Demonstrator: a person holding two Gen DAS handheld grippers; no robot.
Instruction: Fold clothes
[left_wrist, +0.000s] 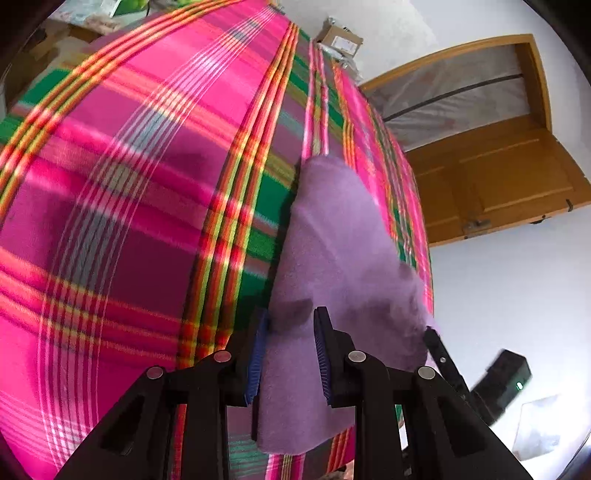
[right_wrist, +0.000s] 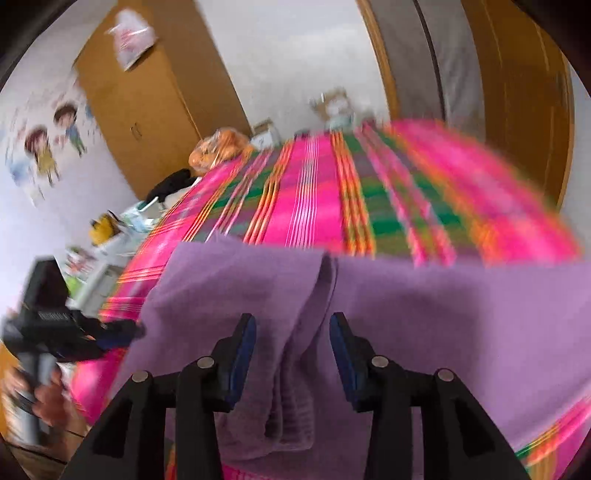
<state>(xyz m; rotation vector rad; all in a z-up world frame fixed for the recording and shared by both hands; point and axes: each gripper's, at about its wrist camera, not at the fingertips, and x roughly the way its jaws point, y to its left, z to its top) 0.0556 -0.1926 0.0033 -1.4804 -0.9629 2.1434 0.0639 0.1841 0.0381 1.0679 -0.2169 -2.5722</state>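
A purple cloth (left_wrist: 332, 266) lies on a bed covered by a bright plaid blanket (left_wrist: 129, 184) of pink, green and orange stripes.

In the left wrist view the cloth runs as a long folded strip from the near edge of the bed toward the far side, right of the middle. The left gripper (left_wrist: 290, 354) has its jaws set narrow and closed on the near end of the cloth: the fabric fills the gap between the blue pads (left_wrist: 323, 354), and a flap hangs below them. To the right, part of the other black gripper shows past the cloth's edge. Beyond the bed stand a wooden door (left_wrist: 498, 177) and, at the far end, a cardboard box (left_wrist: 340, 38).

In the right wrist view, which is blurred, the cloth spreads wide across the near part of the bed, with a bunched fold rising in the middle. The right gripper (right_wrist: 291, 354) has its jaws about half apart, with that fold between them; the pads seem to stand clear of the fabric, though the blur makes this uncertain. At the left, a hand (right_wrist: 48, 402) holds the other gripper. A wooden wardrobe (right_wrist: 147, 110) stands against the far wall, left of the bed.
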